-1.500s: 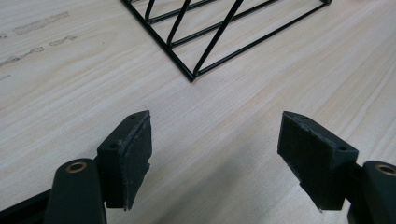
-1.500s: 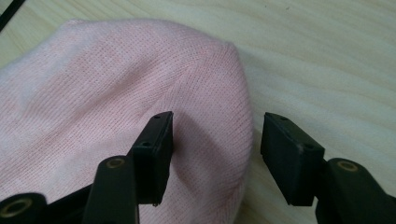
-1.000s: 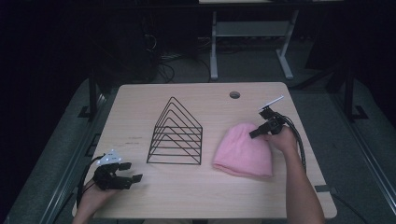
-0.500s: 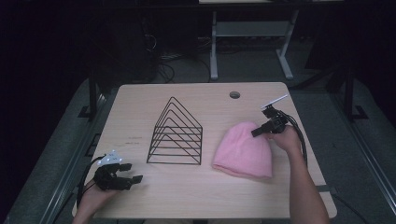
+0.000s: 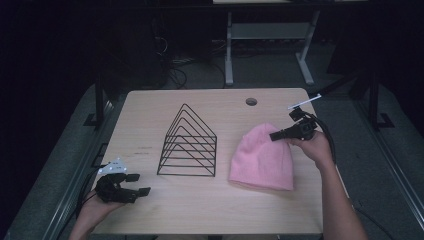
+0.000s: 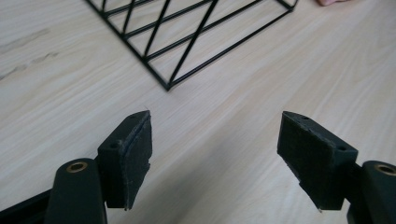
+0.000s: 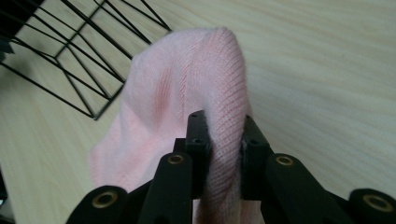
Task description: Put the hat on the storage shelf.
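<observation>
Right tongs (image 7: 218,140) pinch a fold of the pink hat (image 5: 262,157), which lies on the bench (image 5: 150,115) beside the wire rack (image 5: 189,145). Left tongs (image 6: 219,158) spread, empty, near the rack's corner. Risk: thin knit fold slipping free if lifted fast, or snagging on the rack.

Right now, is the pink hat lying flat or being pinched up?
Pinched up: the right gripper is shut on a raised fold of the pink hat.
</observation>
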`<action>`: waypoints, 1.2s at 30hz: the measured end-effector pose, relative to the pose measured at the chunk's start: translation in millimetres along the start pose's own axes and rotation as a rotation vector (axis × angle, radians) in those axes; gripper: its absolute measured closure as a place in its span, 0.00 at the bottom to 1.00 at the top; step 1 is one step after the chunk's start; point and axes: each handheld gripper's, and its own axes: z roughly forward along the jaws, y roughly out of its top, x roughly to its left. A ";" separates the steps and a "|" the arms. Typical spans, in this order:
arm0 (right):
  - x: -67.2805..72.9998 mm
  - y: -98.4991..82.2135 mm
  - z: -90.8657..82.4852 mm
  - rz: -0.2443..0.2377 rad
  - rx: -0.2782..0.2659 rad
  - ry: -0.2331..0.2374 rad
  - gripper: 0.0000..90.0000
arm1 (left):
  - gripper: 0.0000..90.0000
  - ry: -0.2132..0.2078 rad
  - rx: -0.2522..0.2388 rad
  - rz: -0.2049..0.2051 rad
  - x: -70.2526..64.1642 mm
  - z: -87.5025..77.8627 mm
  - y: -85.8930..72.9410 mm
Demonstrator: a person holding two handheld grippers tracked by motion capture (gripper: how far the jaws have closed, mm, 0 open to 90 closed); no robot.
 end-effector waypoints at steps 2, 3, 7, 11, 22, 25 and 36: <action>4.6 2.1 -7.2 -0.009 -0.015 0.008 0.86 | 0.29 -0.022 -0.002 0.016 -2.9 -1.0 5.5; 6.8 3.3 -11.2 -0.018 -0.022 0.011 0.86 | 0.29 -0.035 -0.007 0.019 -4.8 -1.8 8.5; 17.6 9.4 -29.4 -0.043 -0.052 0.017 0.86 | 0.29 -0.075 -0.013 0.035 -11.4 -6.1 20.0; 28.5 17.6 -47.7 -0.085 -0.088 0.001 0.86 | 0.29 -0.095 -0.022 0.078 -17.6 -14.7 31.4; 53.4 37.9 -79.7 -0.153 -0.146 -0.005 0.86 | 0.29 -0.138 -0.021 0.154 -32.0 -34.9 70.8; 59.5 41.3 -85.1 -0.166 -0.156 0.004 0.87 | 0.29 -0.148 -0.020 0.164 -34.2 -37.2 79.5; 89.4 55.7 -105.1 -0.248 -0.183 0.024 0.87 | 0.29 -0.180 -0.024 0.217 -44.3 -42.6 110.0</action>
